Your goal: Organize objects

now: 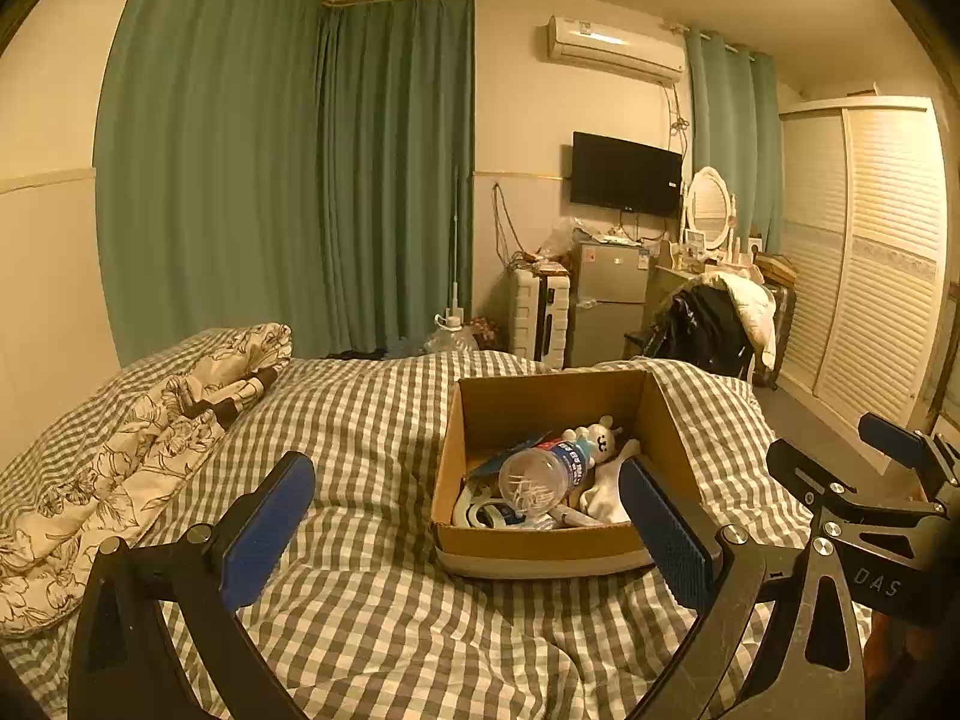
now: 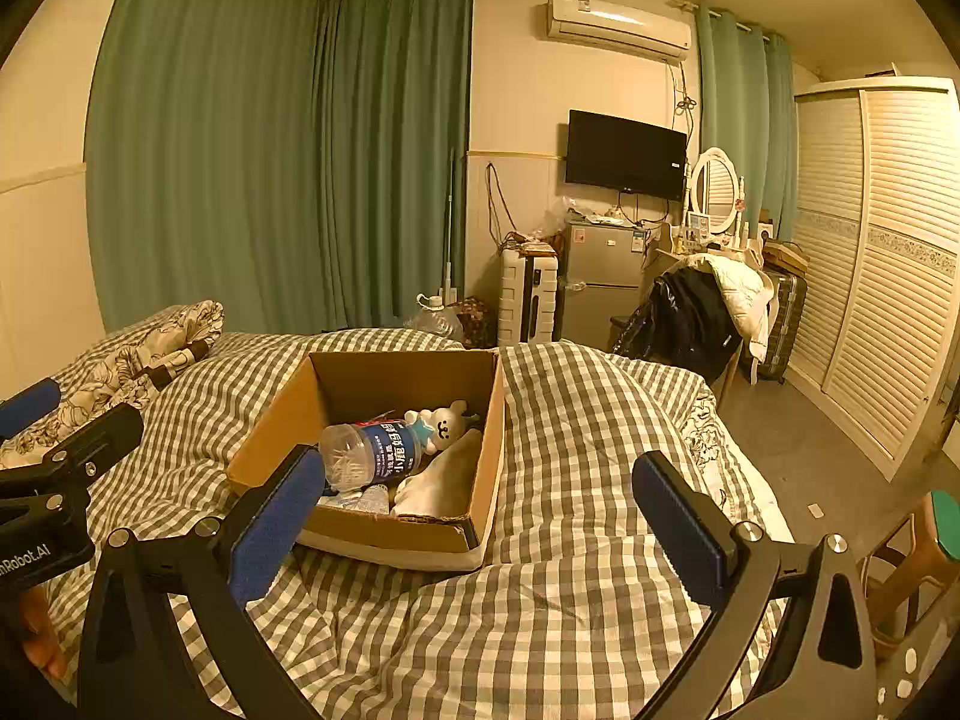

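An open cardboard box sits on the checked bed cover. Inside lie a clear plastic bottle with a blue label, a white plush bunny, a white cloth and small white items. My left gripper is open and empty, held just before the box's near wall. My right gripper is open and empty, over the box's near right corner and the cover. The right gripper's body shows at the left wrist view's right edge.
A floral quilt lies bunched at the bed's left. Beyond the bed stand a white suitcase, a small fridge, a chair with clothes and a louvred wardrobe. Floor lies right of the bed.
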Demonstrator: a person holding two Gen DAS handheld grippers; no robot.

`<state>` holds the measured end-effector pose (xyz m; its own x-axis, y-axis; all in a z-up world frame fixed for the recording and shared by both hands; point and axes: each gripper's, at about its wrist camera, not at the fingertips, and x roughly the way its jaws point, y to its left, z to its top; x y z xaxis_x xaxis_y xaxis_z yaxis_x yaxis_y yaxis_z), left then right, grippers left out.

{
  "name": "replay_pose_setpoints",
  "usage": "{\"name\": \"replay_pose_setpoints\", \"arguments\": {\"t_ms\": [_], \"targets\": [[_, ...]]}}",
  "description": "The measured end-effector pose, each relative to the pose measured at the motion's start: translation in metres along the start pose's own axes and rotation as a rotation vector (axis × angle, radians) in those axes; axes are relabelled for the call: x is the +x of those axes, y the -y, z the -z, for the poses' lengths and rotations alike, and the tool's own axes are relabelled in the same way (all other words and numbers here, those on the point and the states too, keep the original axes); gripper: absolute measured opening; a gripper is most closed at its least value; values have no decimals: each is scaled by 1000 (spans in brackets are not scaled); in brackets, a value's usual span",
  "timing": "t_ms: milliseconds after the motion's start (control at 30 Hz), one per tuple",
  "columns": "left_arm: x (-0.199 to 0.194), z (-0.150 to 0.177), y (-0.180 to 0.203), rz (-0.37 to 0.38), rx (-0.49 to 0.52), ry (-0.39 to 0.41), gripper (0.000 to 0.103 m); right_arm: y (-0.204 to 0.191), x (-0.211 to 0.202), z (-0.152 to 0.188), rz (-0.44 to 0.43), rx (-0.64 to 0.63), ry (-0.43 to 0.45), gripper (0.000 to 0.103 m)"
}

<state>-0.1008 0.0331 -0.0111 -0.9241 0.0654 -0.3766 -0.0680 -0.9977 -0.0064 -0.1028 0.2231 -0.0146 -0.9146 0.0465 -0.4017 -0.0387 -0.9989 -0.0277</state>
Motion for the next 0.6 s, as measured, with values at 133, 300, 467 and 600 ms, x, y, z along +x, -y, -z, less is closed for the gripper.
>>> {"name": "replay_pose_setpoints", "arguments": {"t_ms": [133, 300, 467, 600], "targets": [[0, 0, 0, -2, 3, 1, 103, 0, 0, 0, -1, 2, 0, 103], [-1, 0, 0, -5, 1, 7, 103, 0, 0, -1, 0, 4, -3, 103], [-1, 0, 0, -8, 2, 6, 103, -2, 1, -1, -2, 1, -4, 103], [-1, 0, -1, -10, 2, 4, 103, -2, 1, -1, -2, 2, -5, 103]]}}
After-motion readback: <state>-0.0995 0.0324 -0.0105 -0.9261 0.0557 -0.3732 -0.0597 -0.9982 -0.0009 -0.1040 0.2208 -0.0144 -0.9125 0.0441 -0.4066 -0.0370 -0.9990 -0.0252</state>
